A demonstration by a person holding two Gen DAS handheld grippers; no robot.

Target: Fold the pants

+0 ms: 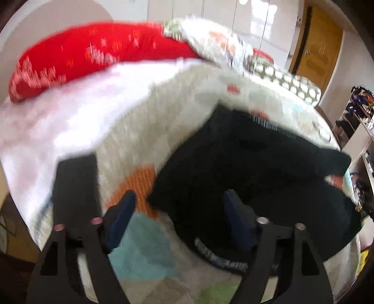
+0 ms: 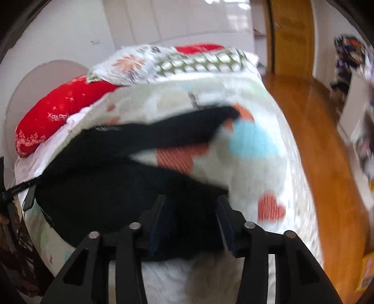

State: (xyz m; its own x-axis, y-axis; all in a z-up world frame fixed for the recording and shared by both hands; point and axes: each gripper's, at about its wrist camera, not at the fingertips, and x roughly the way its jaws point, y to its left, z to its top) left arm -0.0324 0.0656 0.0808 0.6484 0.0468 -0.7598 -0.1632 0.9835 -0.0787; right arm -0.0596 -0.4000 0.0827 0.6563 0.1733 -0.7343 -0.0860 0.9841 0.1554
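Nearest the left wrist camera, the left gripper (image 1: 178,217) hangs over the bed with its blue-padded fingers (image 1: 122,219) spread wide and nothing pinched between them; one finger stands over the patterned bedspread (image 1: 145,252), the other over the edge of the black pants (image 1: 268,168). In the right wrist view, the right gripper (image 2: 191,222) points down at the same garment, its fingers (image 2: 224,224) parted about halfway. Dark cloth fills the gap between them, but motion blur hides whether the pads press on it.

The black pants lie bunched on the bedspread, a folded mass close to the grippers and one leg (image 2: 177,131) stretching away across the orange hearts and blue patches of the cover.

Beyond the pants, a red pillow (image 2: 60,110) with white print rests at the head of the bed, beside a floral pillow (image 2: 131,63) and a pillow patterned in olive and white (image 2: 205,62). Farther back stand white wardrobe doors (image 2: 177,21) and a wooden door (image 2: 292,35), with a wooden floor (image 2: 327,163) running along the side of the bed.
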